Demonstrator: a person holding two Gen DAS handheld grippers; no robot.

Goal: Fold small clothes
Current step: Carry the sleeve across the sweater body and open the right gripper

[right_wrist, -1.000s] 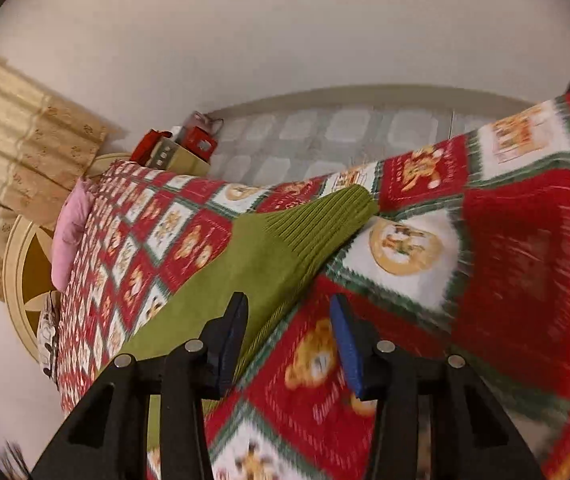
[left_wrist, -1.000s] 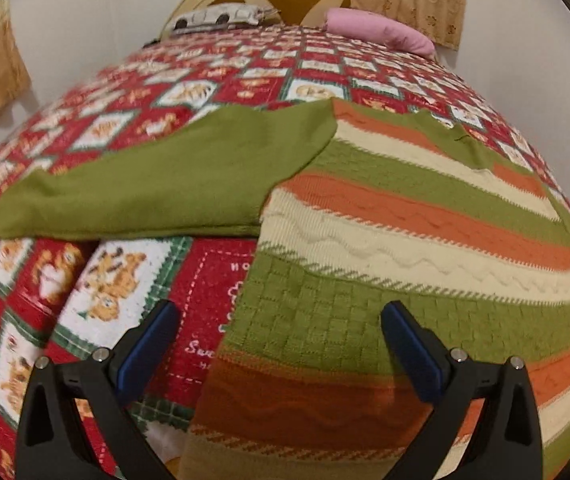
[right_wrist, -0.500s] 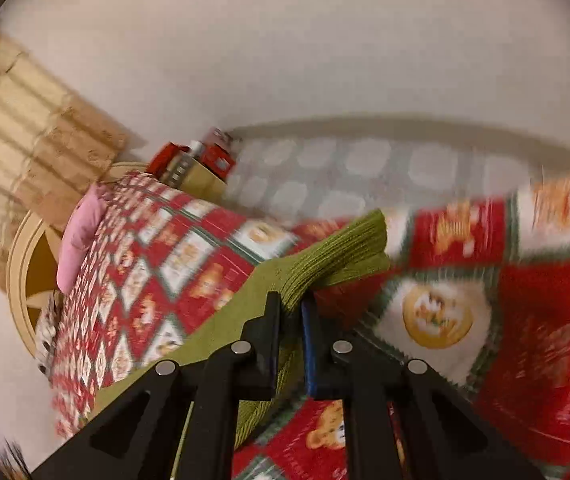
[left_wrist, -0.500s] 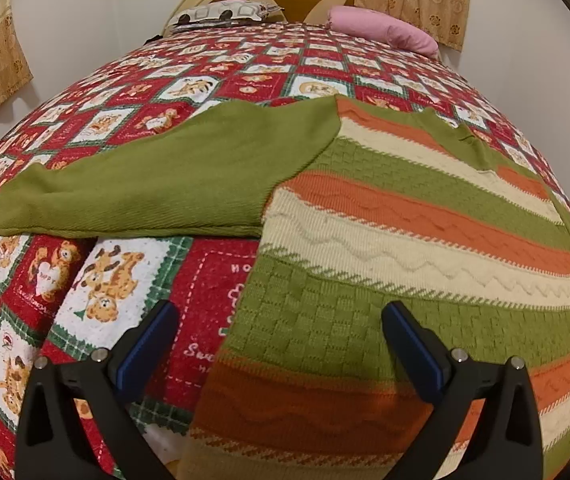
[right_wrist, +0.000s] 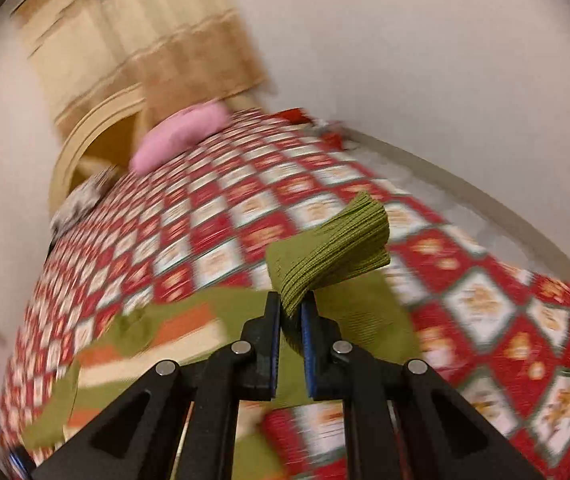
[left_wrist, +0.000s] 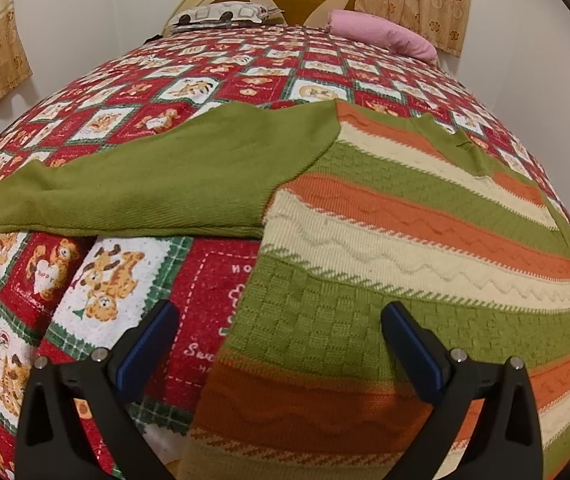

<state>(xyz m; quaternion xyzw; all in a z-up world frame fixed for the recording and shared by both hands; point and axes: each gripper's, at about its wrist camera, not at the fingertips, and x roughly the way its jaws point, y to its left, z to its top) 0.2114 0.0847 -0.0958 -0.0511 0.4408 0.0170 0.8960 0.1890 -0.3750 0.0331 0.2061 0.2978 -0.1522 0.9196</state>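
So this fold has barely started. The striped sweater (left_wrist: 425, 240) is lying flat on the quilt (left_wrist: 205, 64), body fully spread, filling the right half of my left-wrist view. Its plain green sleeve (left_wrist: 157, 184) sticks straight out toward 9 o'clock, untouched.

My right gripper (right_wrist: 291, 312) has just been closing and is now clamped on the ribbed cuff (right_wrist: 337, 248) of the other sleeve. The cuff pokes up past the pads toward 1 o'clock, clear of the quilt, with the sleeve trailing below it. That view is pretty smeary, but the grip itself reads fine.

My left gripper (left_wrist: 281, 332) hangs wide apart over the hem area at 6 o'clock, nothing between the jaws.

What's left, I'd say: lay this sleeve across the body, do the other sleeve, then fold the body itself. Basically everything.
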